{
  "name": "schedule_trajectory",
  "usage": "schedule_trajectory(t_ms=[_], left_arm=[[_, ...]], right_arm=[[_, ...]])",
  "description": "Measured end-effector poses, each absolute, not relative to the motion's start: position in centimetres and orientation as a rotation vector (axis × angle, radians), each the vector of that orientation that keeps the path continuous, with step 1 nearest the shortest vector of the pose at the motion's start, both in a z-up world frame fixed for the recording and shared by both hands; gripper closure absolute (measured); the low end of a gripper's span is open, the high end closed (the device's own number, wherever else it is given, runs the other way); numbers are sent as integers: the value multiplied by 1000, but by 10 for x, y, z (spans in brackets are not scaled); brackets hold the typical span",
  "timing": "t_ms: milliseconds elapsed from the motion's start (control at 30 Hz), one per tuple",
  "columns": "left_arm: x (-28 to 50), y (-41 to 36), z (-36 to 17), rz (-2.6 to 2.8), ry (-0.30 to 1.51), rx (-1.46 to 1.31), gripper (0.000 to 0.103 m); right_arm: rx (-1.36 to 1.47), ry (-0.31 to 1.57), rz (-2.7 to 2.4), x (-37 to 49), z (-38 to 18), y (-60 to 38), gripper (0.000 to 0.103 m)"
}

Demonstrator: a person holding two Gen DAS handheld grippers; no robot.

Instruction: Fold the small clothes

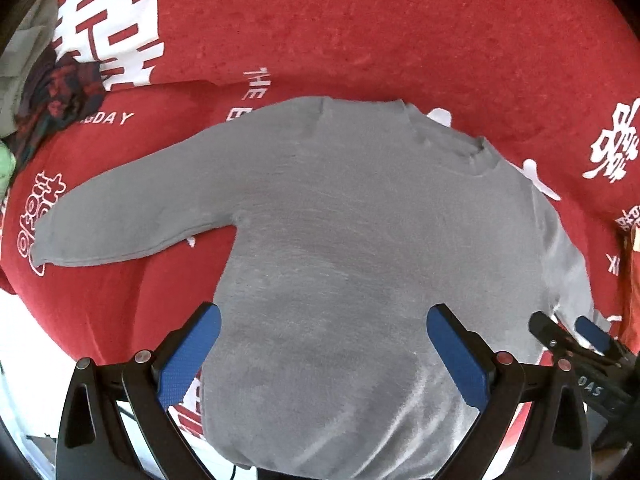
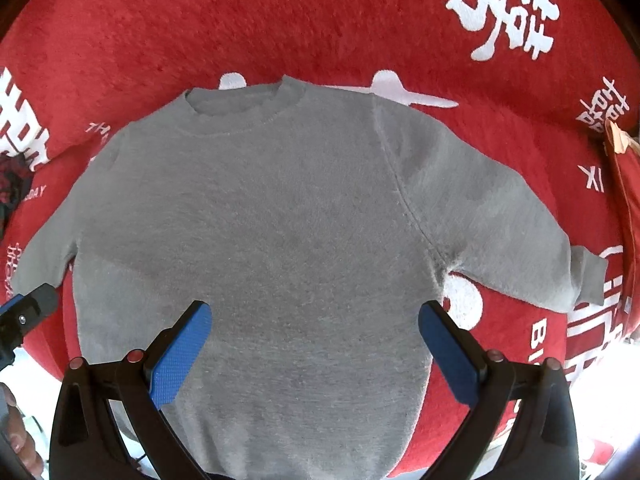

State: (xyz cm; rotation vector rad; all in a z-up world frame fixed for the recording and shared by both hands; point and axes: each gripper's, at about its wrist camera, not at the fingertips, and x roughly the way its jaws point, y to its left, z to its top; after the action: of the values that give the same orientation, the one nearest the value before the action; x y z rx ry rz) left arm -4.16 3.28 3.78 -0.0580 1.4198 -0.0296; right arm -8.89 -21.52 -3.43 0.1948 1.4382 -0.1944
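A small grey sweater (image 1: pixel 340 220) lies flat on a red blanket (image 1: pixel 380 28), collar away from me, both sleeves spread out. In the left wrist view my left gripper (image 1: pixel 324 320) hovers open over the lower body of the sweater, with nothing between its blue pads (image 1: pixel 188 356). The right gripper (image 1: pixel 564 330) shows at the right edge beside the sweater's right sleeve. In the right wrist view the sweater (image 2: pixel 260 220) fills the middle, and my right gripper (image 2: pixel 314 318) is open above its lower half. The left gripper's tip (image 2: pixel 28 308) peeks in at the left edge.
The red blanket (image 2: pixel 320 12) carries white printed characters and covers the whole surface. A pile of other clothes (image 1: pixel 44 88), dark patterned and pale, sits at the far left. A person's hand (image 2: pixel 16 436) shows at the lower left. An orange-edged item (image 2: pixel 618 140) lies at the right.
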Motion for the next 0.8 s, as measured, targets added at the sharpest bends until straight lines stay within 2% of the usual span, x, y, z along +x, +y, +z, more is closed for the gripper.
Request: schedule_trajectory(t_ms=[800], left_arm=[[-60, 37, 1, -24, 1475, -15, 0]], right_arm=[[219, 1454, -220, -98, -48, -231, 0]])
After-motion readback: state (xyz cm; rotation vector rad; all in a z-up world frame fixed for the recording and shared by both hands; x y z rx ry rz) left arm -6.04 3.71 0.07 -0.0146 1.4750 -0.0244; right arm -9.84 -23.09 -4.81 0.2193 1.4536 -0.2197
